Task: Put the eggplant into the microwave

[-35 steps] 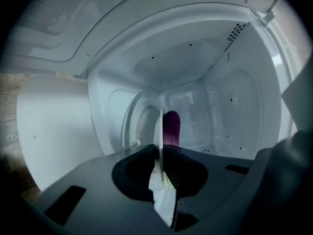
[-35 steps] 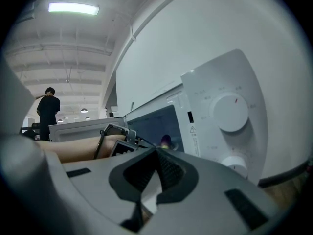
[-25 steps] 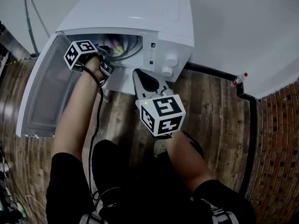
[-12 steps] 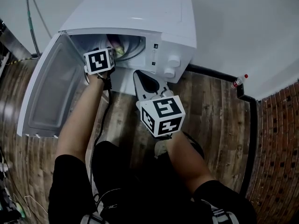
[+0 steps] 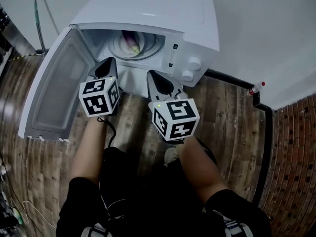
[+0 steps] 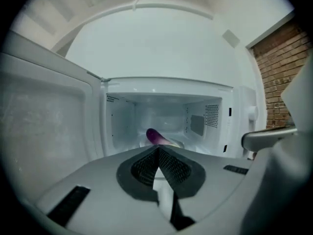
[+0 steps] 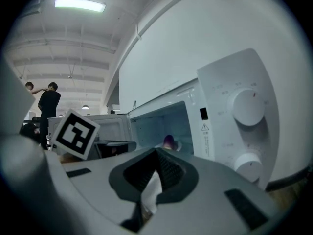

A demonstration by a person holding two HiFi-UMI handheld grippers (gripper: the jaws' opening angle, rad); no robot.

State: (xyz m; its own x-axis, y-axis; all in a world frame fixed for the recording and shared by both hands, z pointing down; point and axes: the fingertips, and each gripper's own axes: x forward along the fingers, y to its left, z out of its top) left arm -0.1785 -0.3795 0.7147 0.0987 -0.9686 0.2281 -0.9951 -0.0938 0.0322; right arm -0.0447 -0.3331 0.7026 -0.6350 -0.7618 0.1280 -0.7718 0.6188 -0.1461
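**Door** (image 5: 52, 100): swung wide open to the left, inner face showing.

**Left gripper** (image 5: 109, 63): outside the cavity, just in front of the opening. Jaws shut tip to tip, nothing btwn them.

**Microwave** (image 5: 148, 11): stands on the wood floor (image 5: 232, 122), cavity exposed.

**Eggplant** (image 5: 132, 44): inside the cavity, resting on the turntable (image 5: 157, 47). Neither gripper touches it. The left gripper view confirms the purple end is well behind the jaw tips.

**Right gripper** (image 5: 150, 76): beside the left one, near the front of the control panel. Jaws together, empty.

**Knobs** (image 5: 193, 63): two on the panel, nothing near them.

**Bottle** (image 5: 255, 87): far right by the wall, not involved.

**Assessment:** placement appears complete, w/ the item in and both tools free. The door is not yet shut. Task wording asks for placement only, so closing it is optional in my judgement. No defects obs.
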